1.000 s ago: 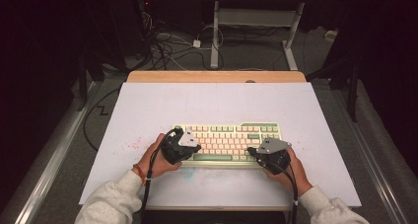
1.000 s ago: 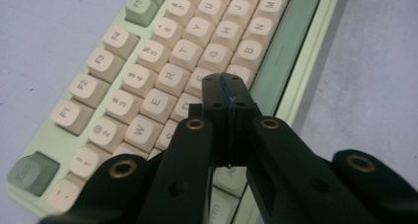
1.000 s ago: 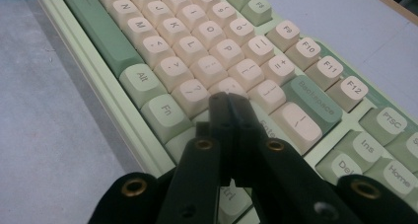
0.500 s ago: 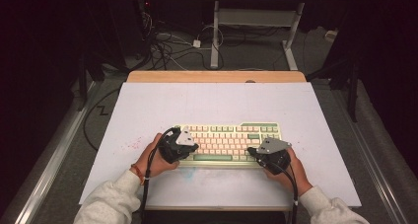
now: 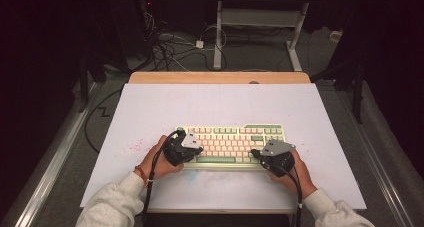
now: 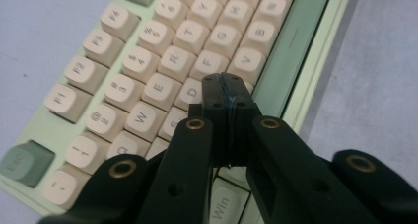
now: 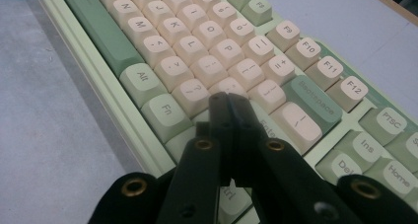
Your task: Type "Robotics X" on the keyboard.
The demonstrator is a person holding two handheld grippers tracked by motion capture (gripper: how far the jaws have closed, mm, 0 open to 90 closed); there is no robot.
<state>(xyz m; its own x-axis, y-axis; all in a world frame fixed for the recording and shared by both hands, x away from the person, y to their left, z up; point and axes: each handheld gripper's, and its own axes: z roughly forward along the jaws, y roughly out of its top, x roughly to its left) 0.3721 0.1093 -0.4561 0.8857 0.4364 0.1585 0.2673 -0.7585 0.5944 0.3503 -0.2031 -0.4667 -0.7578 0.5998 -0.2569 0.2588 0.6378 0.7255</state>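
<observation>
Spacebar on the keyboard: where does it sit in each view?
High view: spacebar is the long green bar in the keyboard's near row, between both grippers.
Left gripper view: green strip at upper right, beyond the shut jaws.
Right gripper view: green strip at upper left.
Shared landmark: the keyboard's pale green near edge beside it.

1. In the left gripper view, the left gripper [image 6: 228, 86] is covering the keyboard [image 6: 148, 81] keys beneath its closed fingers [image 6: 217, 93], so whether the tips are touching a key is not telling.
2. In the right gripper view, the right gripper [image 7: 227, 101] is hiding most of the Enter and Ctrl legends.
3. The picture's edges are cutting off the keyboard's far rows in both gripper views.
4. In the high view, the key legends are staying too small to read, and the person's sleeves [image 5: 115, 207] are running off the bottom edge.
</observation>
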